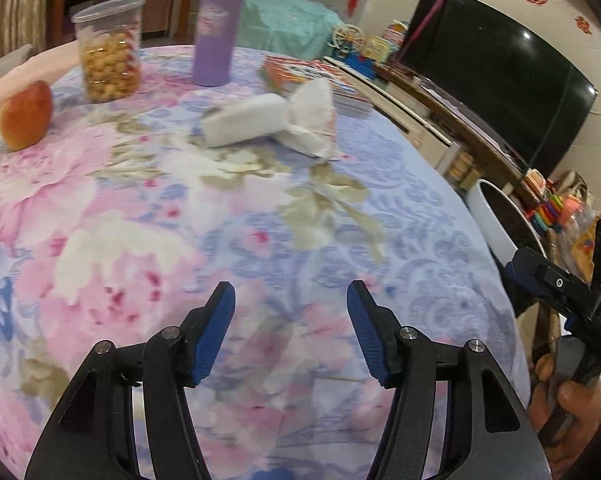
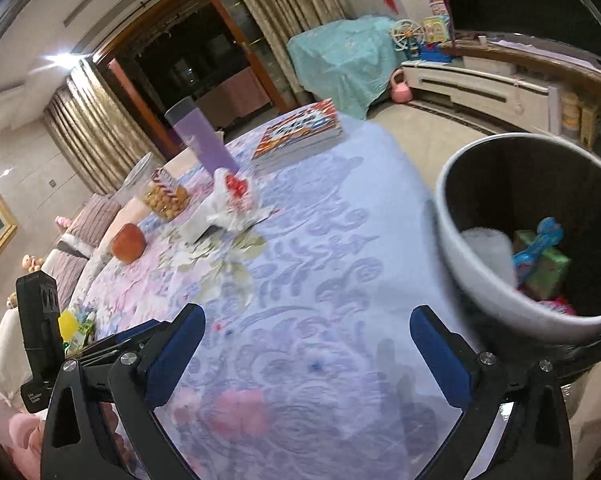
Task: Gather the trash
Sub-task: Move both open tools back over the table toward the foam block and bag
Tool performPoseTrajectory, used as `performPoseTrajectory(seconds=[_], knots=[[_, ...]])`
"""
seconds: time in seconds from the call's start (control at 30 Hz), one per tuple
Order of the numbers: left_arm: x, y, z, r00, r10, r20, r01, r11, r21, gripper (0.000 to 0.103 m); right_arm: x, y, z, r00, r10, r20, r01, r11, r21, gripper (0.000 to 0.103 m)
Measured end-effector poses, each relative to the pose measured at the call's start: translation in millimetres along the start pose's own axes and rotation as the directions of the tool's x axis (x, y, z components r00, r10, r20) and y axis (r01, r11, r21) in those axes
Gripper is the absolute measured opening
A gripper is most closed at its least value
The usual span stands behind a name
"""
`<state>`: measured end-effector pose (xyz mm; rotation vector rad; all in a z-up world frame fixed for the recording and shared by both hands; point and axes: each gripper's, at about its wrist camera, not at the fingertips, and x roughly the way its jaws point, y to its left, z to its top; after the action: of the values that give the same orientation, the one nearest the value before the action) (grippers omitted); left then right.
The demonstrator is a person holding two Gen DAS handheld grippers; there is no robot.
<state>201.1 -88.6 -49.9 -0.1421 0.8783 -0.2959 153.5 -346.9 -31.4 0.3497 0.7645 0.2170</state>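
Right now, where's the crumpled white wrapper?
The crumpled white wrapper lies mid-table on the floral cloth, just in front of the purple tumbler and beside the book.

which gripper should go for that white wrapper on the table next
Probably left. The left gripper is open and points almost straight at the white wrapper across bare cloth. The right gripper, also open, sits nearer the bin, with the wrapper off to its left.
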Motion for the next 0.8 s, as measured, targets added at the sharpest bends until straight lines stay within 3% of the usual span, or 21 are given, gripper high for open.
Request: performPoseTrajectory(seconds=[0.4,0.8], knots=[[0.2,30.9,-0.3,0.998,0.058,0.012,-0.057,0.998,-0.02,0.064,35.0,26.3,-5.0,1.0,0.025,-0.013,-0.025,1.0,-0.015,0.103],[18.2,44.4,15.1,0.997,0.074,-0.008,-0.074,0.997,-0.01,0.064,71.1,34.8,12.5,1.0,0.016,0.005,-0.016,1.0,0.004,0.103]])
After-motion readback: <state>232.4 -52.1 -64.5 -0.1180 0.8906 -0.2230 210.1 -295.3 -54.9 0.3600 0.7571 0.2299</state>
